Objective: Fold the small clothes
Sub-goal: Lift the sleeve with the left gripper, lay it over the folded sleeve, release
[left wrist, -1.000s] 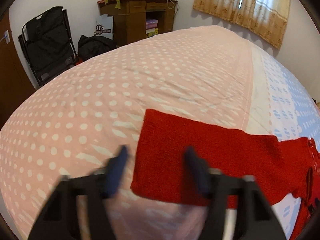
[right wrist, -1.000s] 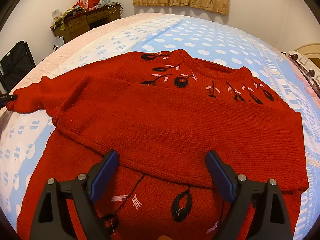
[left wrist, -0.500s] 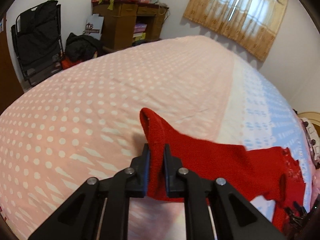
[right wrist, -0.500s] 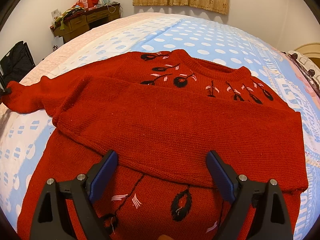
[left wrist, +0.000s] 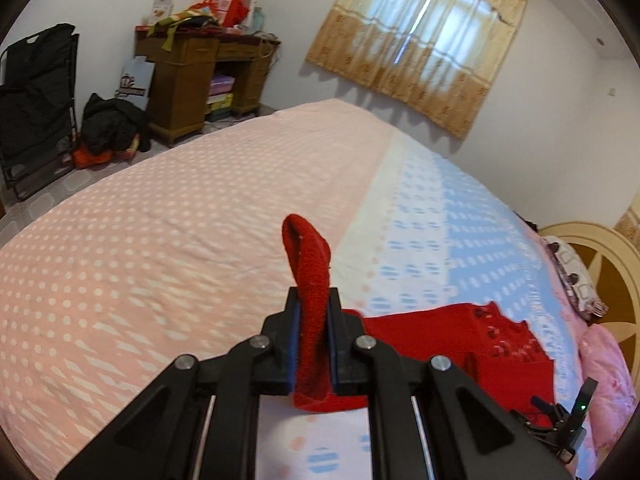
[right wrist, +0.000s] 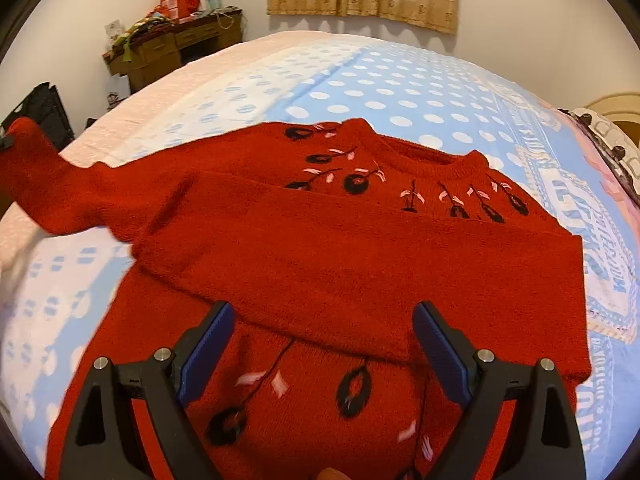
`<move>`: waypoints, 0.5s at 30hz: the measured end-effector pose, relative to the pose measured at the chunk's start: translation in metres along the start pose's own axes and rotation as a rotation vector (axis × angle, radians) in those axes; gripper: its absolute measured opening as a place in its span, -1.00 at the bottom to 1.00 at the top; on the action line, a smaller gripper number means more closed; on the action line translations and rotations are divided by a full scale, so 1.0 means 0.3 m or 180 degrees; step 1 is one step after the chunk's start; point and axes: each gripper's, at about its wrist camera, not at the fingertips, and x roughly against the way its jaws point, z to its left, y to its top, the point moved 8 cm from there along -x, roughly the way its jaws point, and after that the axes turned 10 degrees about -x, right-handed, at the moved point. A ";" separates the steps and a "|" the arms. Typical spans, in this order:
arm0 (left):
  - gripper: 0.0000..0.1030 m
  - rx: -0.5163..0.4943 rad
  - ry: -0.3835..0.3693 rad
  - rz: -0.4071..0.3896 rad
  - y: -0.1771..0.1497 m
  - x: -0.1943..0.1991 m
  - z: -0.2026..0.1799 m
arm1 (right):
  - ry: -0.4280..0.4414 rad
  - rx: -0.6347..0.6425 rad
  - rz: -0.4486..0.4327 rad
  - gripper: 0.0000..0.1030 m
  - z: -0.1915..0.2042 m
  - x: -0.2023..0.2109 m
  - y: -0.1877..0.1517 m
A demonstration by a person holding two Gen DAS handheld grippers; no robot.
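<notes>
Blue lettering on the bedspread (right wrist: 592, 240) stays unreadable beside the sweater (right wrist: 340, 264)

Soft daylight filters through the curtained window (left wrist: 420, 36) — even, no glare. Both fisheye views bend heavily at dark-vignetted edges — the bedspread (left wrist: 160, 240) smears with motion blur.

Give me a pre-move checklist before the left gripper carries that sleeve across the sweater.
1. Left gripper shut on the sleeve cuff: ok.
2. Cuff lifted off the bedspread: ok.
3. Other sleeve already folded flat across the sweater: ok.
4. Right gripper open, holding nothing: ok.
5. Right gripper out of the sleeve's landing path: not ok, it hovers over the sweater's body.
6. Grip deep enough not to slip: cannot tell.
</notes>
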 end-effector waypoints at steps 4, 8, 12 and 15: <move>-0.77 -0.0078 -0.0127 -0.0064 0.019 0.034 -0.069 | 0.0049 0.0037 -0.0010 0.77 -0.012 0.081 -0.023; -0.77 -0.0146 -0.0244 -0.0098 0.026 0.051 -0.135 | 0.0079 0.0011 -0.0052 0.77 -0.047 0.150 -0.059; -0.78 -0.0117 -0.0320 -0.0084 0.041 0.049 -0.177 | 0.0116 -0.0041 -0.0104 0.77 -0.081 0.207 -0.101; -0.78 -0.0109 -0.0383 -0.0099 0.054 0.054 -0.221 | 0.0129 -0.0074 -0.0128 0.77 -0.103 0.239 -0.141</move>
